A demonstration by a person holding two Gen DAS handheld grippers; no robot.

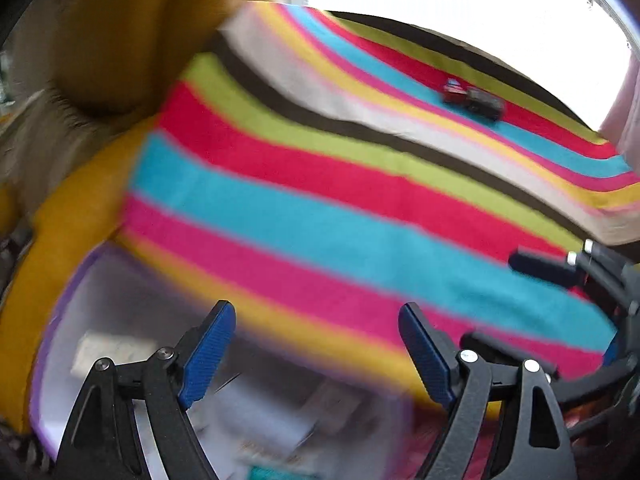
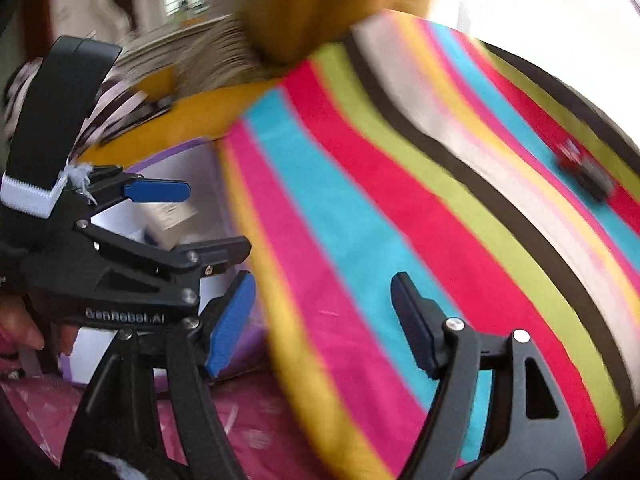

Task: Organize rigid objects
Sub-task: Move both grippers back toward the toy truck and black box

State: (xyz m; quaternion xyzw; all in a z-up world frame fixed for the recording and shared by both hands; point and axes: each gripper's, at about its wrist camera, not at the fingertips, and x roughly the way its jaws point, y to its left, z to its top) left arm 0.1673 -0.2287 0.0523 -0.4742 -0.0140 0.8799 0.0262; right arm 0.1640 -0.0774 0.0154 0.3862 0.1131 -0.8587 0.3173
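A small red and black toy car [image 1: 474, 99] lies far off on the striped cloth [image 1: 320, 184]; it also shows in the right wrist view [image 2: 585, 171]. My left gripper [image 1: 316, 344] is open and empty above a clear box with a purple rim [image 1: 120, 320] that holds blurred items. My right gripper [image 2: 322, 320] is open and empty over the cloth's near edge. The left gripper [image 2: 160, 216] shows at the left of the right wrist view, and the right gripper [image 1: 560, 300] at the right of the left wrist view.
A yellow cushion [image 1: 108, 40] stands at the back left. The purple-rimmed box [image 2: 172, 168] sits left of the striped cloth [image 2: 400, 200]. A pink patterned sheet [image 2: 240, 420] lies below. Both views are motion-blurred.
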